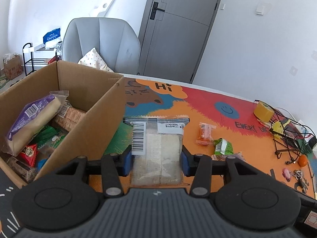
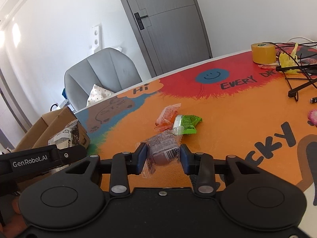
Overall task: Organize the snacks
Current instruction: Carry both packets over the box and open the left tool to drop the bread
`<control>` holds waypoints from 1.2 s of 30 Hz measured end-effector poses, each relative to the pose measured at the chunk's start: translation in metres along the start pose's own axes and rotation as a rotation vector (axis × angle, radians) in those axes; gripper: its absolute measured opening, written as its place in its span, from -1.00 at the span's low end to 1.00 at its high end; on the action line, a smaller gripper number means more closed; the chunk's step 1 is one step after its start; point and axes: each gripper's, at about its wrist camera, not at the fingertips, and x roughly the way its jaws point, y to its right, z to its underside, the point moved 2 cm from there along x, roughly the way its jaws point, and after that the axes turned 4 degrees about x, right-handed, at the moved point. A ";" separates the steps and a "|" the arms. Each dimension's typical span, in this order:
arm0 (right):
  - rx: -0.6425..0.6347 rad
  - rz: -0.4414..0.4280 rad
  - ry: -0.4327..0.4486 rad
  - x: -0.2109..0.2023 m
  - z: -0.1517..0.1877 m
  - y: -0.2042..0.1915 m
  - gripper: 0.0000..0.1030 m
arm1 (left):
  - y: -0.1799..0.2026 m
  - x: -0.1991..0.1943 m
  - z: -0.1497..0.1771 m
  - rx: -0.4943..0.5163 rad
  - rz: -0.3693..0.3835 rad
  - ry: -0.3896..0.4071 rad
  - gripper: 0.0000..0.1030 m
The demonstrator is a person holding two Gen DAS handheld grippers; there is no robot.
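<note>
Left of everything, the box [image 1: 83, 107] sits on the surface [image 1: 198, 107], already full of snacks. Just right of the box, the left fingers [image 1: 156, 158] clamp a clear packet [image 1: 158, 148] by its sides. Further right of the box, the right fingers [image 2: 163, 156] pinch a purple snack [image 2: 162, 148]; beyond it lie an orange candy [image 2: 167, 116] and a green pack [image 2: 186, 124].

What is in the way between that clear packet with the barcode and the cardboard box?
Only the brown cardboard box's own near wall. It stands between the clear barcoded snack packet, clamped in the left gripper, and the snacks already inside, so the packet probably has to go over the rim.
</note>
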 end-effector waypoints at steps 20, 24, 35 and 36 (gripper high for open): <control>-0.040 -0.128 0.108 -0.037 -0.010 -0.067 -0.29 | -0.047 -0.061 -0.033 -0.024 -0.019 0.154 -0.10; -0.058 -0.154 0.112 -0.037 -0.009 -0.082 -0.29 | -0.062 -0.065 -0.036 -0.035 -0.034 0.163 -0.10; -0.086 -0.209 0.103 -0.026 -0.010 -0.115 -0.29 | -0.110 -0.064 -0.048 -0.084 -0.102 0.169 -0.10; -0.091 -0.214 0.102 -0.024 -0.010 -0.118 -0.29 | -0.114 -0.063 -0.048 -0.088 -0.107 0.167 -0.10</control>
